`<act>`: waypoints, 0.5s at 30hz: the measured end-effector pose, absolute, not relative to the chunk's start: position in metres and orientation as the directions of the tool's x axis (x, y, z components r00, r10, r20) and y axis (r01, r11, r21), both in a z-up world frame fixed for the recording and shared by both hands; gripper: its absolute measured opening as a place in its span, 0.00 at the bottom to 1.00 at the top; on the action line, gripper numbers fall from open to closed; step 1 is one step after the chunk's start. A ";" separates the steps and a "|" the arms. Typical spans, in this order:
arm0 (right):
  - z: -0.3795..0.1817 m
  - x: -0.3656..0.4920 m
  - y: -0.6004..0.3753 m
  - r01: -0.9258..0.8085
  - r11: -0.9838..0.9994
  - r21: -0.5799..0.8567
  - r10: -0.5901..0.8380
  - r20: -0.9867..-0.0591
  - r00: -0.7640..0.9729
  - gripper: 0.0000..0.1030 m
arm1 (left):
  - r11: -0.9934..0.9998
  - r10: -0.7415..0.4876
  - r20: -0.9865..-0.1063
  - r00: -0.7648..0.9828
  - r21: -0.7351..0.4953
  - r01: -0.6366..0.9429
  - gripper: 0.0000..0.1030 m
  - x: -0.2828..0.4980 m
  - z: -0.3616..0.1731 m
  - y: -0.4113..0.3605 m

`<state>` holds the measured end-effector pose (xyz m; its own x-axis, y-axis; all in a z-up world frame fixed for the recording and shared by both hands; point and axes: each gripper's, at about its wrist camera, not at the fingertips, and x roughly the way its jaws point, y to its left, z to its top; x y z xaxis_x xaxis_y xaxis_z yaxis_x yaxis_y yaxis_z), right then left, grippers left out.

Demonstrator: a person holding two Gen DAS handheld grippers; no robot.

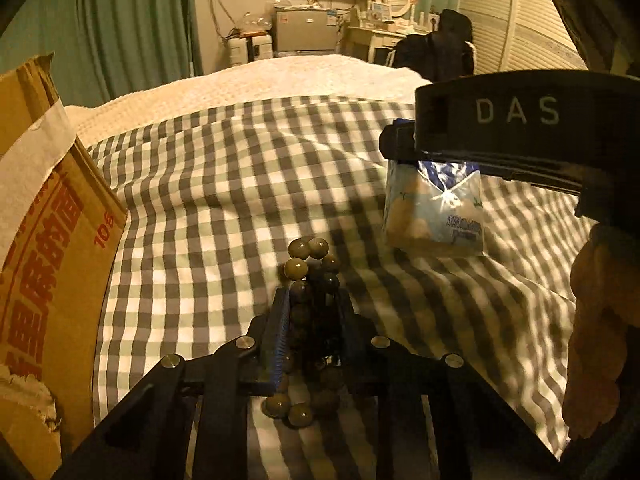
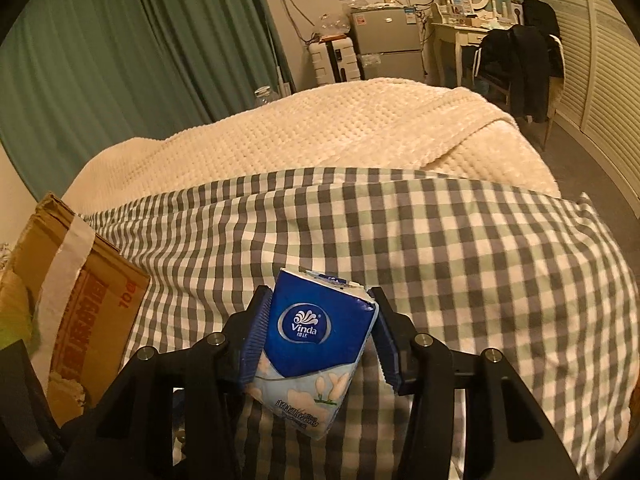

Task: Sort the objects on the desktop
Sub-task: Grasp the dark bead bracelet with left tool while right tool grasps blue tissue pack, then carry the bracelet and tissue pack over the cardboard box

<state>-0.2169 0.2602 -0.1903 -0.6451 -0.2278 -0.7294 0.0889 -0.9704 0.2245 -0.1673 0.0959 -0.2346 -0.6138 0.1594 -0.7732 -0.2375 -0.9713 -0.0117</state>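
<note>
Gripping round glossy beads (image 1: 310, 300), crinkly tissue pack (image 2: 316, 344), checked cloth (image 2: 460, 248)

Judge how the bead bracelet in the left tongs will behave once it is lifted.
The bracelet probably hangs floppy: its loop already bends and droops past both ends of the left tongs. The round, glossy beads look slippery, so it may slide between the pads. Set down on the checked cover, it would likely slump, not roll.

Dim warm light; green curtains (image 2: 100, 60), louvred doors (image 2: 600, 80), white dresser (image 2: 452, 40), checked bedding (image 2: 460, 248).
</note>
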 end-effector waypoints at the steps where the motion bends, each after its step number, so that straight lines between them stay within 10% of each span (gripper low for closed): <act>1: -0.188 -0.214 0.263 0.083 -0.971 0.224 -0.223 -0.728 -0.648 0.47 | -0.969 0.164 -0.770 -0.616 -0.010 -0.247 0.21 -0.162 -0.231 0.098; 15: -0.155 -0.141 0.312 -0.051 -0.960 0.274 -0.165 -0.707 -0.688 0.47 | -0.959 0.213 -0.722 -0.659 -0.027 -0.280 0.21 -0.106 -0.173 0.100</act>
<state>-0.1407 0.3117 -0.1554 -0.6881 -0.1654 -0.7066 -0.0508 -0.9603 0.2742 -0.1064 0.1001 -0.1730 -0.6588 0.2130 -0.7215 -0.2805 -0.9595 -0.0272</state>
